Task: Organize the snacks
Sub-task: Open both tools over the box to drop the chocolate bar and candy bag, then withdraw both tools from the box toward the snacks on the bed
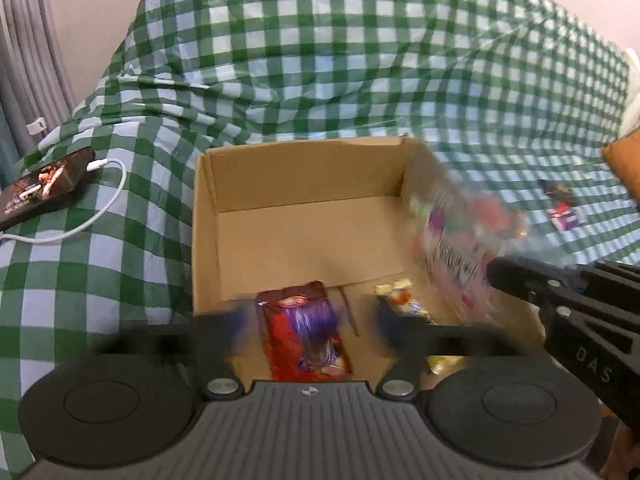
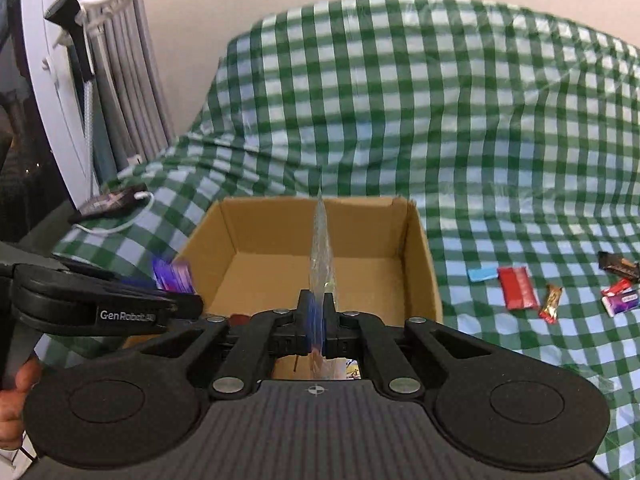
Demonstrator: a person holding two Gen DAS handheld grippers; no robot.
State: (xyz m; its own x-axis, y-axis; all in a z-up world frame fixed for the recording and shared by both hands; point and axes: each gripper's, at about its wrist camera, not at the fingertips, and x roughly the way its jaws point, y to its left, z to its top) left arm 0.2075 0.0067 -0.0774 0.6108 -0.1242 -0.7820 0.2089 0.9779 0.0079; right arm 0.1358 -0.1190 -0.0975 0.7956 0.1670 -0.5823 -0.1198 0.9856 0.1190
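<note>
Pinching a clear snack bag [image 2: 320, 256] edge-on between its nearly shut pads, your right hand-held gripper [image 2: 317, 316] holds it above the open cardboard box [image 2: 420, 248]. Your left hand-held gripper [image 1: 308, 320] stands spread wide over the box's near end, nothing pressed between its blurred fingers; a red and purple packet [image 1: 308, 332] lies below it on the box floor. More snacks [image 2: 518, 288] lie scattered on the green checked cloth [image 2: 440, 100] to the right. A phone [image 1: 44, 186] with a white cable sits left.
</note>
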